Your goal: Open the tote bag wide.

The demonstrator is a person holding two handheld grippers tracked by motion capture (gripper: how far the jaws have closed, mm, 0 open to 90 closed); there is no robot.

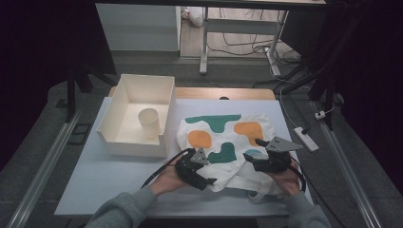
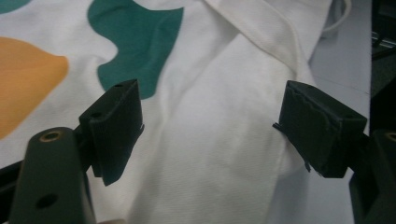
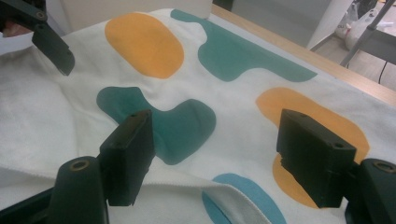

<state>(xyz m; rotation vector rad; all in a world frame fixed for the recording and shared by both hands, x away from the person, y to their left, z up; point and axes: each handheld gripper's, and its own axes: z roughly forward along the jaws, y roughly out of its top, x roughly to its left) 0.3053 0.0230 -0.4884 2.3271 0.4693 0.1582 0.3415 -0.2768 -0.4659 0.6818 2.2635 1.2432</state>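
Two claws hover at the near edge of a white cloth (image 1: pixel 228 142) that lies rumpled on the surface (image 1: pixel 119 175), right of the box (image 1: pixel 138 114). The cloth is printed with green, orange and blue blobs; in the high view it is about as deep as it is wide, so no long axis can be told. Its printed face points up, the long green blob (image 1: pixel 214 122) lies along the far edge, and a folded-over flap and a loop of white cord (image 1: pixel 254 195) sit at the near edge, toward the person.

The left claw (image 1: pixel 209 181) is over the near left part of the cloth, jaws wide apart and holding nothing. In the left gripper view (image 2: pixel 208 128) the jaws straddle plain white fabric beside a hemmed fold (image 2: pixel 261 32), with a green blob (image 2: pixel 140 42) and an orange one (image 2: pixel 28 79) beyond them.

The right claw (image 1: pixel 254 148) is over the near right part, also wide and empty. In the right gripper view (image 3: pixel 215 158) its jaws frame a green blob (image 3: pixel 173 126) and an orange one (image 3: pixel 303 121), with a turned-over hem and a blue blob (image 3: pixel 247 196) just below them; the other claw's jaw shows at the upper left.

The box, open-topped and pale, stands just left of the cloth with a cup (image 1: pixel 149 122) upright inside.
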